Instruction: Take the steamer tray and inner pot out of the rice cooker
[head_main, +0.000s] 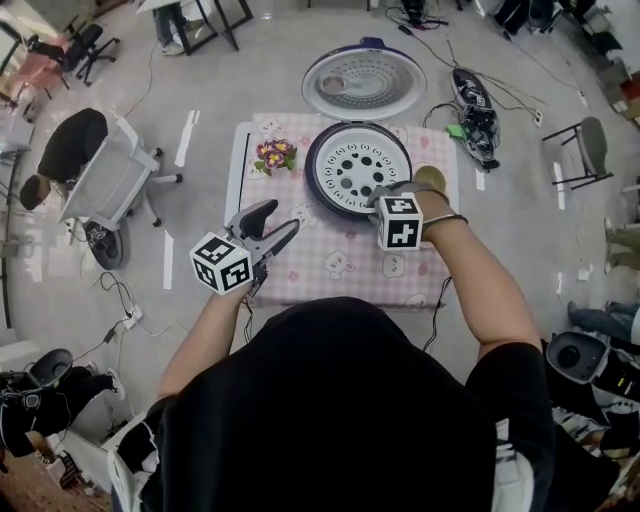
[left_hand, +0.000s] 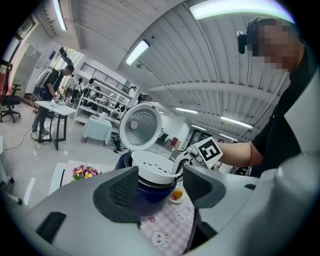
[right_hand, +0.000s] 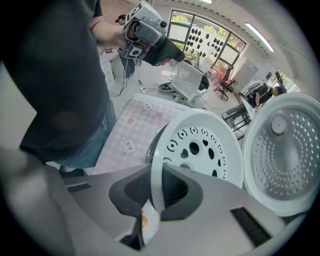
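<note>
Scene: seen from the head view, a person stands at a bench (head_main: 340, 265) covered in a pink checked cloth, on which a rice cooker (head_main: 312, 165) sits with its lid (head_main: 363, 85) flipped open at the back.
Steamer tray: the white steamer tray (right_hand: 200, 145), pierced with holes, sits in the mouth of the cooker, seemingly tipped a little.
Inner pot: the inner pot is hidden under the tray and cannot be seen.
Right hand-held gripper: the right hand-held gripper (right_hand: 154, 192) points steeply down, its jaws clamped on the tray's thin near rim.
Left hand-held gripper: the left hand-held gripper (left_hand: 160, 182) is held wide apart and empty, above the bench left of the cooker, aimed towards it.
Handling: the tray looks like light, stiff, smooth plastic. A pinch on the rim should carry it, though it may swing or slip if tilted.
Pot grip: the pot is likely heavier, and its top rim is the probable hold.
Nearby: a small bunch of flowers (head_main: 273, 155) stands left of the cooker.
</note>
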